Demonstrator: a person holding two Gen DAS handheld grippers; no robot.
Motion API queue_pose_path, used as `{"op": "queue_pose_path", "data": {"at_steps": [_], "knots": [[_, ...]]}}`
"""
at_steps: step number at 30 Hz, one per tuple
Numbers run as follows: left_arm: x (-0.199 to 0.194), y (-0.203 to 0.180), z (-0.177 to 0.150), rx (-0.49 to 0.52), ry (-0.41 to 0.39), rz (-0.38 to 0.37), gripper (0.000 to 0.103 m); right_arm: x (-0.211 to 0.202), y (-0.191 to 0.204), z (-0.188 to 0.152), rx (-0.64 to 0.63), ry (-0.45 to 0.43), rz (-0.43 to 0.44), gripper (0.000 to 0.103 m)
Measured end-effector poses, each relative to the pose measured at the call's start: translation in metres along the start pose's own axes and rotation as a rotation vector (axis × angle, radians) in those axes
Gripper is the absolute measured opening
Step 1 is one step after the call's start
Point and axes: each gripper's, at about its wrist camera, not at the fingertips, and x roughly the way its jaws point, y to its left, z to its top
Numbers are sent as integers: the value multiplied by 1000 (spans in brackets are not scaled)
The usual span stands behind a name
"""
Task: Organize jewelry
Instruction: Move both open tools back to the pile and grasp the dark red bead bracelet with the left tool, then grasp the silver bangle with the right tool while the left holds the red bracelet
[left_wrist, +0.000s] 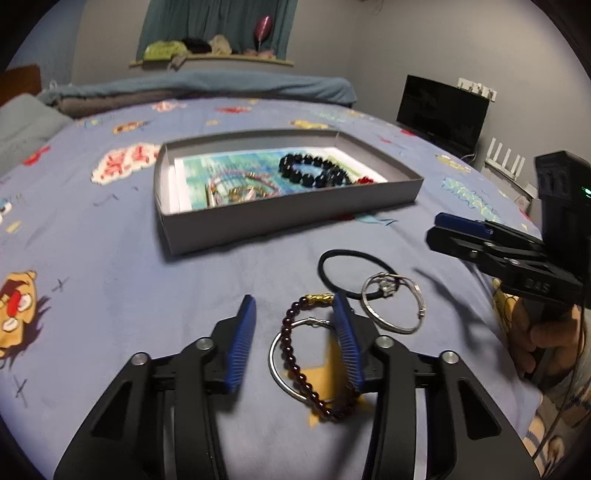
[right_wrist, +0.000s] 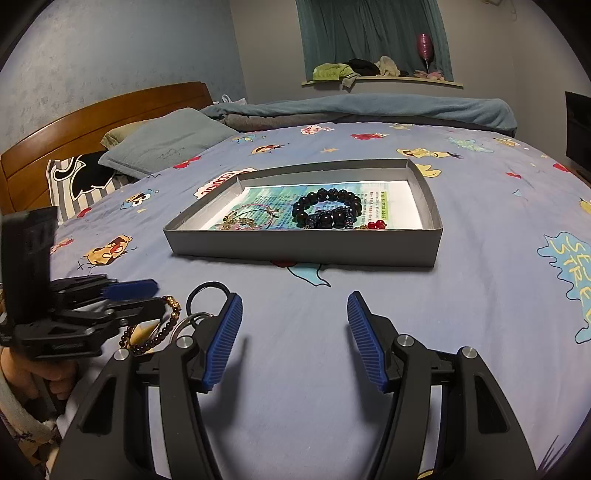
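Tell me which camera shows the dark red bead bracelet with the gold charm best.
The left wrist view. There the dark red bead bracelet lies almost whole on the bedsheet, between the open fingers of the left gripper. In the right wrist view the left gripper hides much of it; only part of the bracelet shows.

Home bedroom. Bed with blue cartoon-print sheet, wooden headboard, pillows, folded blanket along far edge. Teal curtain over window ledge piled with clothes. Dark monitor against grey wall.
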Motion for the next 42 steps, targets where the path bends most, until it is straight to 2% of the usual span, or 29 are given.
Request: {"op": "queue_pose_path", "data": {"at_steps": [2,4,5,14,18,20,23,34,36,37,38,39,42], "knots": [[2,1,-1,-4,10,-15,32,1,2,0,-7,4,2,59],[0,1,-2,-2,-1,-16,9,3,4,0,-18,14,10,59],[-2,1,-4,-6,-9,-13,6,4,6,1,-25,22,17,59],[-32,20,-11,-95,-134,-15,6,7,27,-7,-79,73,69,59],[-43,29,-14,-119,-149,-1,6,7,36,-11,-87,86,94,60],[-47,35,-16,-134,-155,5,6,7,43,-14,-103,91,102,66],[-55,46,-20,-166,-170,4,6,9,55,-16,-135,104,101,67],[-63,47,-28,-164,-180,-28,6,26,68,-18,-193,165,35,67],[-61,43,-27,-154,-177,-30,6,26,69,-19,-199,164,31,66],[-61,42,-27,-149,-176,-29,6,26,68,-19,-199,160,32,60],[-61,41,-27,-145,-175,-28,6,25,67,-19,-195,156,35,50],[-61,40,-27,-143,-175,-29,6,25,67,-19,-195,156,35,46],[-62,38,-24,-140,-178,-32,6,22,62,-18,-175,142,53,46]]}}
